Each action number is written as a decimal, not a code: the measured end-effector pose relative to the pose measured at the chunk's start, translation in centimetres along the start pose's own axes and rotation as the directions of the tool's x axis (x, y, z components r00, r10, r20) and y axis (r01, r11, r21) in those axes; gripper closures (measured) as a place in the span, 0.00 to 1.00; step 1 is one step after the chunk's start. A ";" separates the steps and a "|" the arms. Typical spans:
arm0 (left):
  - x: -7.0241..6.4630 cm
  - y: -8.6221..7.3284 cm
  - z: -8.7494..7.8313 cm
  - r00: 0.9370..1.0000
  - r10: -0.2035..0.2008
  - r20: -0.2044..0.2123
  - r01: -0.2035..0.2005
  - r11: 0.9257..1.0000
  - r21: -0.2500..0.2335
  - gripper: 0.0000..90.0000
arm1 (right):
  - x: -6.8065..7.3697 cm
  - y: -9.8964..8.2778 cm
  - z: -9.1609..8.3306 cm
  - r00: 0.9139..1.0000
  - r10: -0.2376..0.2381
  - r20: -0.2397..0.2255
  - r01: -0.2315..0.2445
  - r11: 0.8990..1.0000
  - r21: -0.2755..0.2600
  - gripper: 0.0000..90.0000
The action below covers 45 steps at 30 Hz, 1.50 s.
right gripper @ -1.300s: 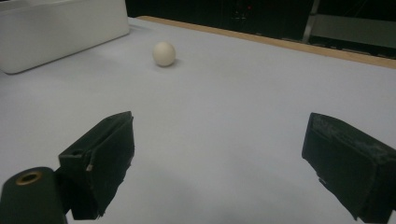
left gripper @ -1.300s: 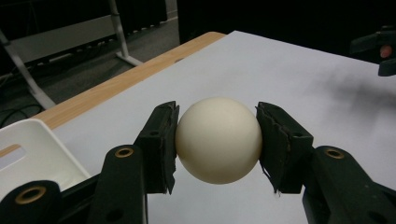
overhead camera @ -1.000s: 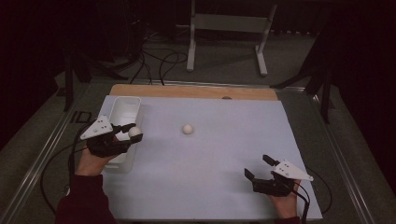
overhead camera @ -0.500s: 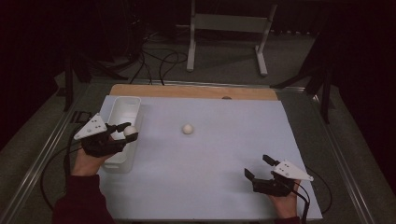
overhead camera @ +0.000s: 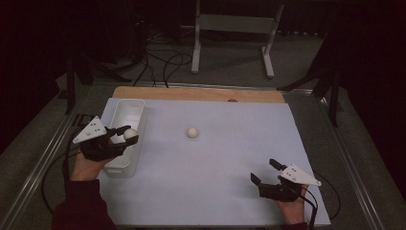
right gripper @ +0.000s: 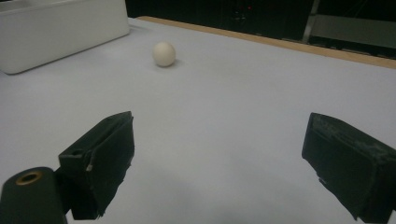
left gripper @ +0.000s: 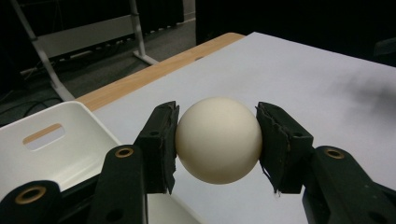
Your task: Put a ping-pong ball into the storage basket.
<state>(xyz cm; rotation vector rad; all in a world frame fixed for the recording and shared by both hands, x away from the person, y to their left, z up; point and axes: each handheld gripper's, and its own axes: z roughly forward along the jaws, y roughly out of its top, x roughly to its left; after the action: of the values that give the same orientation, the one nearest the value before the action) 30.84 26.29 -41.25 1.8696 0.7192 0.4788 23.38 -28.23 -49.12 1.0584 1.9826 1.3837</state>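
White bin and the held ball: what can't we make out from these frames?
- Bin inside: in the high view, the left hand-held gripper and its ball cover the near half; contents there hidden.
- Bin in the left gripper view: cut off by the left edge and the jaws.
- Ball's underside: faces away, so how high it is above the bin is unclear.
- Dark mark on the wooden strip: too small to identify.

Lighting: dim overall, surroundings near black. White mat [overhead camera: 215, 163] brightest area. Soft shadows only. Slight grain; near jaws blurred in both gripper views.
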 end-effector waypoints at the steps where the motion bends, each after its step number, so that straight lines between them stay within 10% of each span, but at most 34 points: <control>1: 0.0 0.0 0.0 1.000 -0.002 -0.001 0.002 1.000 0.000 0.57 | 0.0 0.0 0.0 1.000 0.001 0.000 -0.001 1.000 0.000 0.10; 45: 1.3 -1.0 -1.0 0.996 -0.041 -0.081 0.043 0.999 0.014 0.56 | 0.0 0.0 0.1 1.000 -0.002 -0.003 0.002 1.000 0.004 0.10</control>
<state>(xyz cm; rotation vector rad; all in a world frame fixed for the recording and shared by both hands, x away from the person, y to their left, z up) 30.89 28.10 -41.75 1.8542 0.8164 0.5253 23.40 -28.18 -49.16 1.0568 1.9892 1.3816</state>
